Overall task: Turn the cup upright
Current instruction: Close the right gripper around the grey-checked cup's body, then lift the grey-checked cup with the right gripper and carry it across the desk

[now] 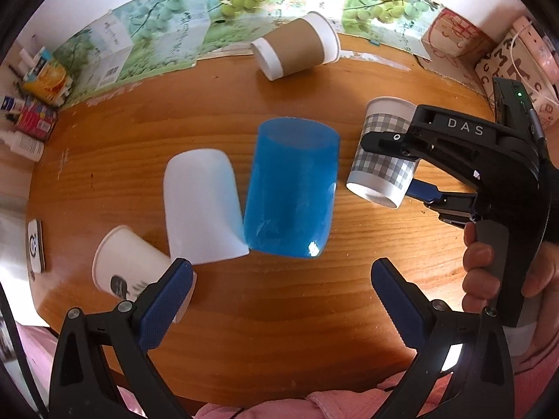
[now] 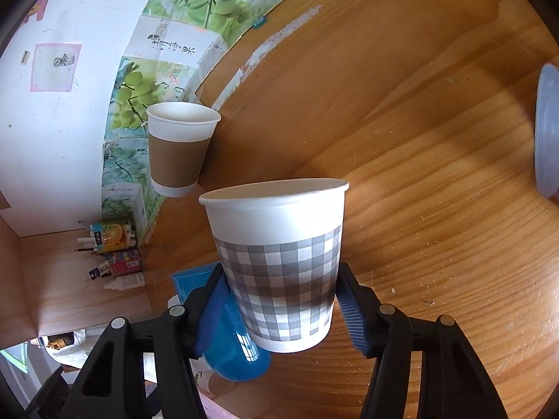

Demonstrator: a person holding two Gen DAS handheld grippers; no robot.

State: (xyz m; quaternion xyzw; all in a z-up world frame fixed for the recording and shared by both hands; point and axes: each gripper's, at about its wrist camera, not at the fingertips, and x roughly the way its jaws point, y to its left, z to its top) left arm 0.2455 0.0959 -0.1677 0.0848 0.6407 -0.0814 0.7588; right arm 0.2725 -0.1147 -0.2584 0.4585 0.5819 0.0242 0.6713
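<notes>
Checked paper cup (image 2: 279, 272) in our right gripper (image 2: 279, 310), its two blue pads pressed against the cup's sides low on the grey plaid band. From the left wrist view we see the same cup (image 1: 382, 155) tilted in the air at the right of the wooden counter (image 1: 209, 111), its base pointing toward the near side and its rim toward the far side, clear of the wood. The person's hand (image 1: 489, 269) wraps the grip of the right gripper (image 1: 414, 171) at the right edge.

Our left gripper (image 1: 279, 293) hangs over the near edge of the counter with its jaws spread wide and nothing between them. Just beyond it, a blue plastic cup (image 1: 291, 188) and a white plastic cup (image 1: 202, 206) stand mouth down, touching each other. A small white paper cup (image 1: 129, 270) with a dark print lies on its side at the near left, partly behind the left gripper's left pad. At the far side, a brown-sleeved paper cup (image 1: 297, 47) lies on its side near the grape-printed boxes (image 1: 167, 31) along the wall.
</notes>
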